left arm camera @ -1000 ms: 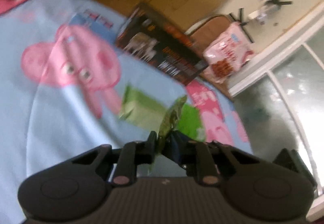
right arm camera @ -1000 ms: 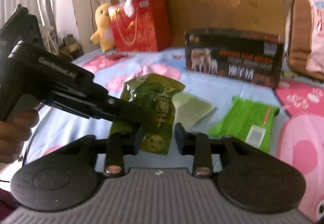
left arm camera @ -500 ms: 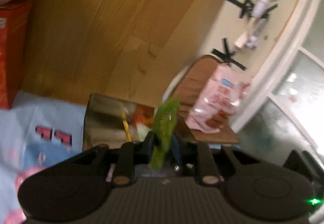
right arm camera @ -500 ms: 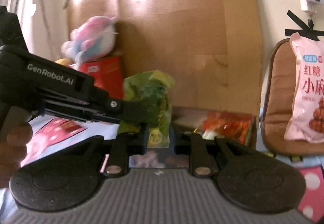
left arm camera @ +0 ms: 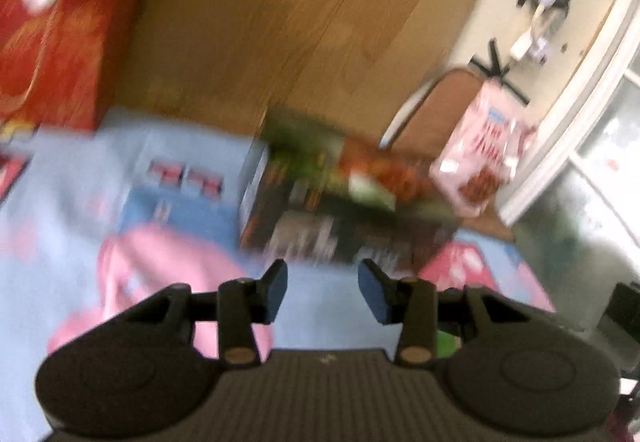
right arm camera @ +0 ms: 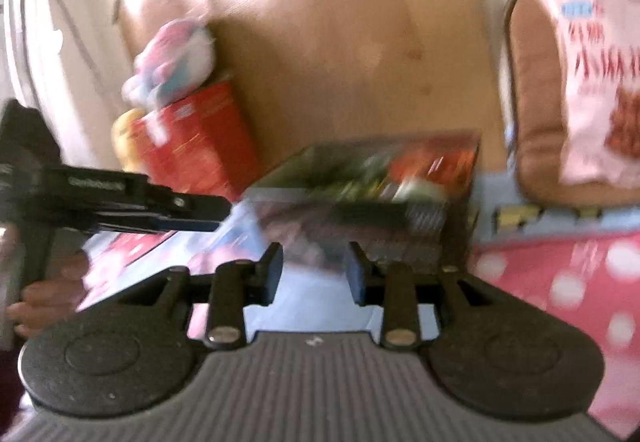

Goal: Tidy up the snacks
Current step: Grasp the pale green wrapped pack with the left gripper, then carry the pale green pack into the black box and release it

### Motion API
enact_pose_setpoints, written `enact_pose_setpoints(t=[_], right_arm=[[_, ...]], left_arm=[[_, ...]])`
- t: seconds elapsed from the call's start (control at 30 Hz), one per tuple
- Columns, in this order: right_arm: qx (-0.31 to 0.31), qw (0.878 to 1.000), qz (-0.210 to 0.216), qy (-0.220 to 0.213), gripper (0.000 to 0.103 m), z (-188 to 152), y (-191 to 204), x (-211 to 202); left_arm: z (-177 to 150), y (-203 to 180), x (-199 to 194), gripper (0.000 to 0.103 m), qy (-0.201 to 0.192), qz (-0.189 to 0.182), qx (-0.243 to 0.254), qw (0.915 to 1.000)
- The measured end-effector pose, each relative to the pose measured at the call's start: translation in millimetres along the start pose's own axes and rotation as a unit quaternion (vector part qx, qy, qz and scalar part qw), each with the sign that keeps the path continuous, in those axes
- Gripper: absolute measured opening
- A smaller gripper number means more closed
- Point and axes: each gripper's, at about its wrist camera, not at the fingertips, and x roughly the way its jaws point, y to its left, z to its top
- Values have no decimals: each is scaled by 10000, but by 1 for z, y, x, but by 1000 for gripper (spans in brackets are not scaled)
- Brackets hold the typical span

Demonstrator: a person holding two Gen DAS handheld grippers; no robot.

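A dark open box (left arm camera: 344, 230) stands on the blue bed cover, with green and orange snack packets (left arm camera: 360, 178) inside; it also shows in the right wrist view (right arm camera: 372, 218), blurred. My left gripper (left arm camera: 322, 288) is open and empty, just in front of the box. My right gripper (right arm camera: 314, 274) is open and empty, also in front of the box. The left gripper's body (right arm camera: 132, 202) reaches in from the left of the right wrist view.
A red gift bag (left arm camera: 52, 46) with a plush toy (right arm camera: 172, 62) on it stands at the back left against a wooden headboard (left arm camera: 280, 22). A brown chair (right arm camera: 536, 102) holding a pink snack bag (right arm camera: 596, 78) stands at the right.
My left gripper has opened and let go of the green packet, which now lies in the box. Both grippers have pulled back a little from the box.
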Motion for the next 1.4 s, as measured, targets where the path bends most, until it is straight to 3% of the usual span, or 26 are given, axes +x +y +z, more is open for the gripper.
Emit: enact_pose_setpoints(t=[0.1, 0.2, 0.27, 0.3, 0.37, 0.5, 0.9, 1.03, 1.2, 1.4], right_arm=[[-228, 9993, 132, 263, 50, -21, 23, 0], [-826, 9951, -24, 534, 56, -37, 49, 8], [-1007, 9917, -114, 790, 56, -42, 58, 21], [-1028, 9901, -159, 945, 56, -46, 61, 28], [-1294, 9875, -315, 848, 58, -56, 70, 31], [-1572, 9830, -472, 822, 48, -68, 84, 13], [-1732, 9811, -235, 835, 48, -113, 99, -65], [-1774, 9806, -267, 791, 49, -122, 104, -72], [-1578, 9841, -469, 672, 62, -121, 98, -70], [-1793, 9809, -429, 624, 54, -126, 109, -68]], left_arm=[[-25, 7, -2, 40, 238, 39, -133, 9996], [-38, 10, 2, 41, 414, -45, -245, 9988], [-48, 10, 9, 38, 546, -26, -268, 9981], [-49, 9, 8, 37, 427, -1, -283, 9987], [-55, 7, 4, 32, 462, -73, -378, 9982], [-75, -7, -14, 31, 468, -70, -295, 9984], [-148, -48, -64, 35, 596, -293, 83, 9978], [-154, -50, -71, 44, 580, -293, 136, 9978], [-157, -53, -70, 43, 558, -195, 261, 9979], [-156, -66, -69, 38, 583, -151, 526, 9968]])
